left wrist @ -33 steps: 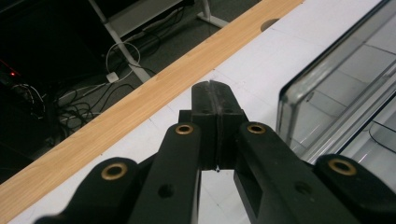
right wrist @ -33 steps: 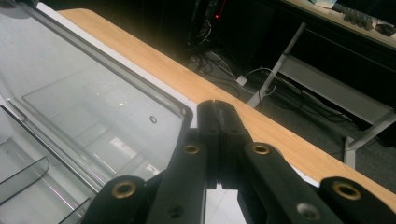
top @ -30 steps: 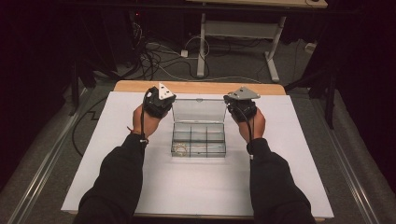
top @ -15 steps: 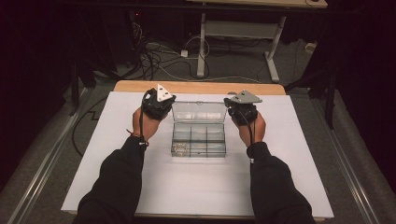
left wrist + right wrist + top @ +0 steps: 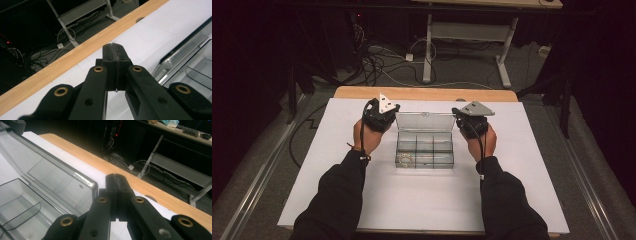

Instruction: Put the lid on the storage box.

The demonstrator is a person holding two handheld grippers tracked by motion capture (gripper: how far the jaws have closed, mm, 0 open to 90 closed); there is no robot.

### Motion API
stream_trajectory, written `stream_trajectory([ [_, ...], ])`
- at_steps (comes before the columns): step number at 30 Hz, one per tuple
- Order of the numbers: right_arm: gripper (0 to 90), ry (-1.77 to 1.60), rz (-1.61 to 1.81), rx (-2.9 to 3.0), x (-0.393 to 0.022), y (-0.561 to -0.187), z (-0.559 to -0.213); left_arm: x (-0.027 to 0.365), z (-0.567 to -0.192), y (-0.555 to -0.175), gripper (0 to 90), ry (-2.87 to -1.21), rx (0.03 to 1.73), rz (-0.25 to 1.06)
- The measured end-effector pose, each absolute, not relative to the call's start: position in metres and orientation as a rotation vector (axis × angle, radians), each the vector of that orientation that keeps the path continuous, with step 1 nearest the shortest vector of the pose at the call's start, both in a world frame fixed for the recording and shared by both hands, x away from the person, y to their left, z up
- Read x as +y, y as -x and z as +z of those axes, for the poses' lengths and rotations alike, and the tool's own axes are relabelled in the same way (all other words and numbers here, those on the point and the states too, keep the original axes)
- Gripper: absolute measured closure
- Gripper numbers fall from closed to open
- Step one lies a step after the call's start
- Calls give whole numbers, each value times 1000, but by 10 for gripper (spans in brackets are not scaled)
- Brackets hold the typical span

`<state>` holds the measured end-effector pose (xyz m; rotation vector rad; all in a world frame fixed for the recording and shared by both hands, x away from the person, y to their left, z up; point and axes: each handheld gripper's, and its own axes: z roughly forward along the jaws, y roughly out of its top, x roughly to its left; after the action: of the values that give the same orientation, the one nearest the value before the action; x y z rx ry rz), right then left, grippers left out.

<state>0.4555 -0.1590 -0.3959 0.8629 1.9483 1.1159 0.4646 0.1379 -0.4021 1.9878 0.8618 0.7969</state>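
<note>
A clear plastic compartment box (image 5: 424, 150) lies open in the middle of the white table sheet (image 5: 412, 200), its lid (image 5: 424, 121) tipped back. A small ring-like item (image 5: 404, 160) sits in its near left compartment. My left gripper (image 5: 384, 112) hovers at the lid's left corner, jaws pressed together with nothing between them (image 5: 115, 53). At the lid's right corner my right gripper (image 5: 467, 120) is likewise shut and empty (image 5: 115, 182). The lid's edge (image 5: 180, 57) lies to the right of the left jaws, and the lid (image 5: 50, 172) to the left of the right jaws.
The wooden table edge (image 5: 422, 93) runs along the far side of the sheet. Beyond it are floor cables (image 5: 387, 60) and a white desk frame (image 5: 467, 35). A metal rail (image 5: 257, 180) runs along the left side, another (image 5: 592, 190) along the right.
</note>
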Motion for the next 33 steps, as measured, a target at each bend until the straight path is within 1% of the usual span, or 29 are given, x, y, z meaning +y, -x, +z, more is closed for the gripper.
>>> stream_trajectory([
  [18,900,-846,1110,1935,-159,-442,-404,137,-412,-446,872,-1961,846,858],
  [20,900,-846,1108,1932,-159,-441,-404,135,-413,-443,872,-1964,839,885],
  [30,900,-842,1095,1934,-158,-435,-408,137,-418,-437,872,-1951,840,839],
  [33,900,-835,1087,1930,-157,-433,-410,137,-418,-434,871,-1958,834,854],
])
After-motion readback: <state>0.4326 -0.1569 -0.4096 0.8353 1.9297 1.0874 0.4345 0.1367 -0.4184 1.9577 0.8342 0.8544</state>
